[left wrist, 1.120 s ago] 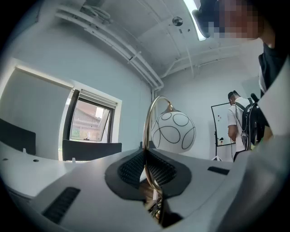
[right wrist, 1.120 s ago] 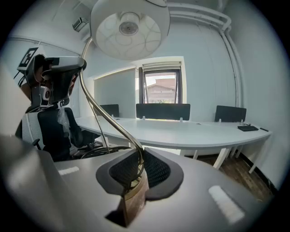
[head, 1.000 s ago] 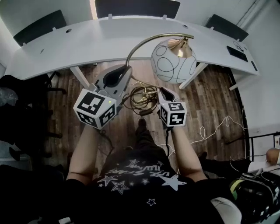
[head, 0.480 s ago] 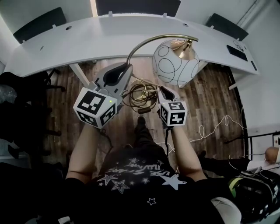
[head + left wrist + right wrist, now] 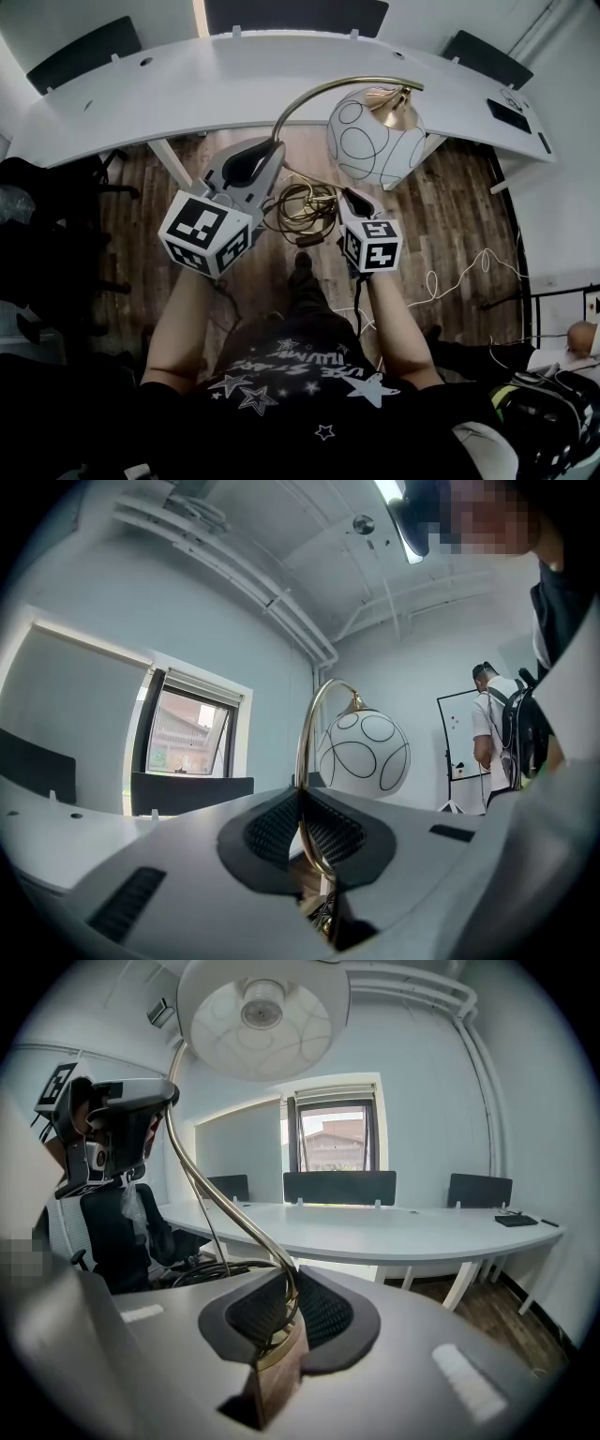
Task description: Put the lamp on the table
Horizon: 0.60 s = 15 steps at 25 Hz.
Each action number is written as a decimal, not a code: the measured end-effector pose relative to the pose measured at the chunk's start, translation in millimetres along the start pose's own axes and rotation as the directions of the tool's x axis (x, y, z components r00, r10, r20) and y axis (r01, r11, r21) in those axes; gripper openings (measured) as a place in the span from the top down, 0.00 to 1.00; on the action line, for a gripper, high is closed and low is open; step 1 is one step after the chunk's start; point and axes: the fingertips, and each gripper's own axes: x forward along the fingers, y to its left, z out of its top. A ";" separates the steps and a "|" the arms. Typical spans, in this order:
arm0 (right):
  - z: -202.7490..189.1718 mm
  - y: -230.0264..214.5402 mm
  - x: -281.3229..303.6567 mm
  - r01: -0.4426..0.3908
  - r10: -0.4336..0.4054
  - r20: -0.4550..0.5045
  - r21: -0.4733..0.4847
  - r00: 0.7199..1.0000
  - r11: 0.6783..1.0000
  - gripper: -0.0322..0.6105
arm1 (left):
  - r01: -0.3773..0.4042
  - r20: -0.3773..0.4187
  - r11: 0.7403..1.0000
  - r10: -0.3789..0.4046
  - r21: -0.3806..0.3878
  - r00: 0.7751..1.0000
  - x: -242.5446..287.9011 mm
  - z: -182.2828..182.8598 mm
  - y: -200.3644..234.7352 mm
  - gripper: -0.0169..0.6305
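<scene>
Table [image 5: 281, 84]: a long white curved top, ahead of the person and bare where the lamp would land.
Lamp [image 5: 373, 139]: held in the air by both tools, over the wood floor [image 5: 450, 216] and just short of the table's near edge. It is not yet on the table.
Shade [image 5: 364, 754]: a white globe with thin black rings, probably glass, so fragile. It hangs off the far end and likely makes the lamp top-heavy; keep it off the table edge.
Left gripper [image 5: 302, 827]: jaws nearly together, clamped on the thin stem.
Right gripper [image 5: 281, 1312]: jaws narrow, pinching the base at its brass collar.
Stem [image 5: 227, 1208]: 1 brass arc, stiff but smooth, so it may turn in the pads; a steadying hold only.
Cord [image 5: 302, 202]: a loose coil dangling between the 2 tools; it may snag.
Base [image 5: 276, 1379]: a small wooden block, likely the best place to carry the weight.
</scene>
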 end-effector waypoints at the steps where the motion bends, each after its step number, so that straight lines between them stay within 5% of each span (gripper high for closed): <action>1: -0.6 -1.5 2.3 0.000 0.000 -0.002 0.000 1.000 1.000 0.89 | 0.001 -0.001 1.000 -0.001 0.001 1.000 1.8 -1.6 0.8 0.92; 15: 32.3 -48.3 84.8 -0.023 0.023 -0.032 0.009 0.999 1.000 0.89 | -0.010 -0.033 1.000 0.009 -0.019 0.999 83.6 -8.7 64.6 0.93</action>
